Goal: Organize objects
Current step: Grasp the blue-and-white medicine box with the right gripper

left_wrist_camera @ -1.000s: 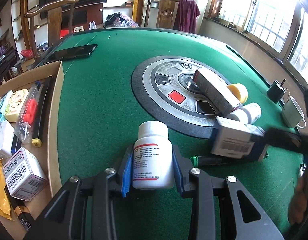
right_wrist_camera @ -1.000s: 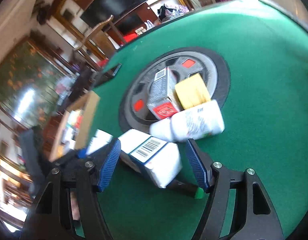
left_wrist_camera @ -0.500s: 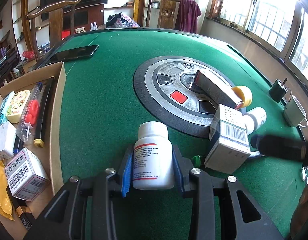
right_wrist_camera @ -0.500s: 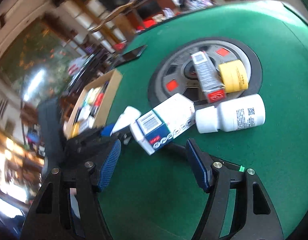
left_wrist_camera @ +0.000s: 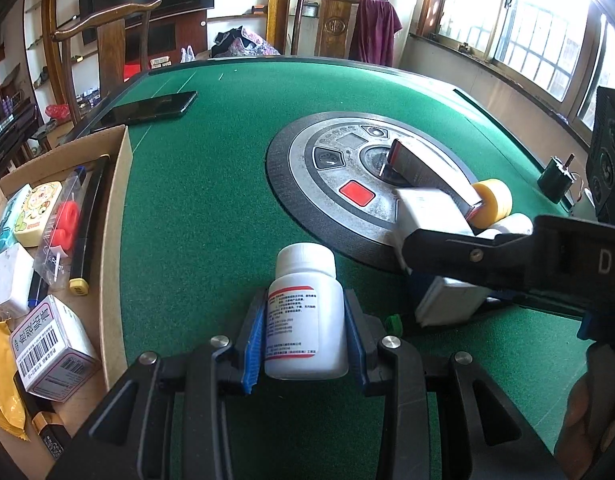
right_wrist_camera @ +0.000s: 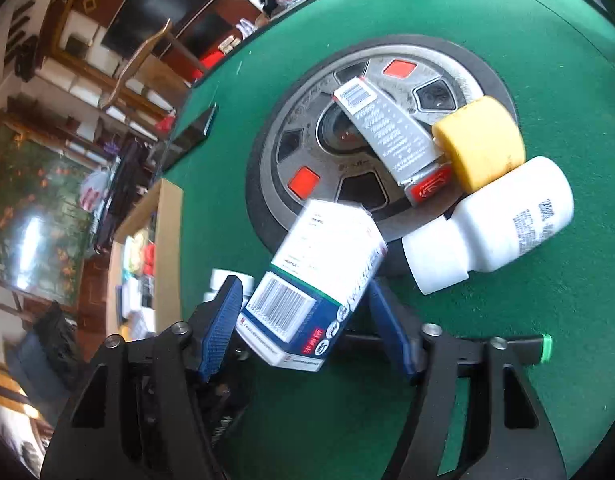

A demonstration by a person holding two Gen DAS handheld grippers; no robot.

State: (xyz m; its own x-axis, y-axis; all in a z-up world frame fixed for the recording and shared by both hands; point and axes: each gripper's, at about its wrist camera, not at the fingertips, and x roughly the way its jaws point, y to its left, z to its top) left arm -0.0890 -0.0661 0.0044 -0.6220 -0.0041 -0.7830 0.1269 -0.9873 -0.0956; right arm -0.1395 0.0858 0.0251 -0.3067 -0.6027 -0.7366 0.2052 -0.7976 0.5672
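My left gripper (left_wrist_camera: 305,336) is shut on a white pill bottle (left_wrist_camera: 305,312) with a red-lined label, held upright just over the green table. My right gripper (right_wrist_camera: 307,320) has closed around a white and blue medicine box (right_wrist_camera: 315,284) with a barcode, tilted on the felt; both blue pads touch it. The box also shows in the left wrist view (left_wrist_camera: 431,216), partly hidden behind the right gripper's black finger. A cardboard box (left_wrist_camera: 115,216) with several packed items sits at the left.
A grey carton (right_wrist_camera: 387,132), a yellow roll (right_wrist_camera: 483,144) and a lying white bottle (right_wrist_camera: 495,224) cluster at the round centre panel (right_wrist_camera: 319,92). A green-capped pen (right_wrist_camera: 543,348) lies under the right gripper. A black phone (left_wrist_camera: 147,108) lies far left.
My right gripper has moved in over the medicine box and narrowed from wide open until both pads are on it. The left gripper still holds its bottle, nearly unmoved.
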